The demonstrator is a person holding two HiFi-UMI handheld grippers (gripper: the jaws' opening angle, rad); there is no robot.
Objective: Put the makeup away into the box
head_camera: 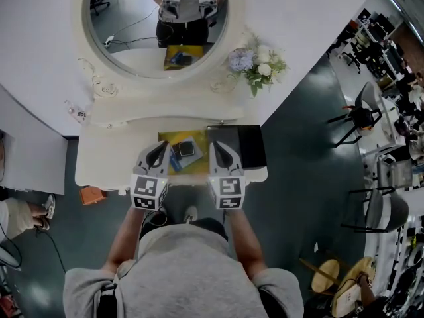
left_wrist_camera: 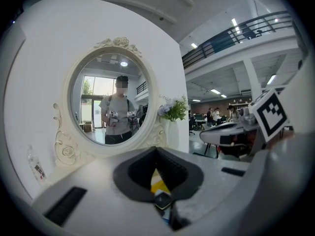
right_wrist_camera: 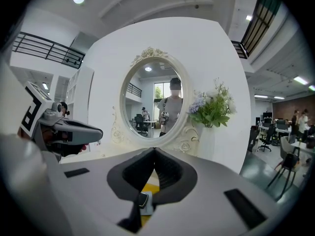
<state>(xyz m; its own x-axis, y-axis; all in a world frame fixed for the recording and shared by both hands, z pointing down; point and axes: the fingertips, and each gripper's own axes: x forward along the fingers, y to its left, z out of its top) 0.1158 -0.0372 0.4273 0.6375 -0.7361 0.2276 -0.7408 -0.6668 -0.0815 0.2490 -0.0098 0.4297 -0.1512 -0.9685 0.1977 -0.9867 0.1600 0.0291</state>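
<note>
L gripper (head_camera: 161,146) & R gripper (head_camera: 214,146): jaws on both closed tip-to-tip, nothing held, side by side over dressing table (head_camera: 106,158). Makeup compact (head_camera: 187,150) lay on yellow mat (head_camera: 169,138) btwn them. Black box (head_camera: 242,144) sat just right of mat.

Compact (head_camera: 186,150) on mat (head_camera: 169,138) on table (head_camera: 106,158), box (head_camera: 238,144) right of mat, mirror (head_camera: 132,18) behind, flowers (head_camera: 260,63) right of mirror.

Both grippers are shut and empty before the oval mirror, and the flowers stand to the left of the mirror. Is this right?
Not quite. The flowers stand to the right of the oval mirror, as the head view shows. The rest holds: the left gripper and the right gripper are shut and empty before it.
</note>
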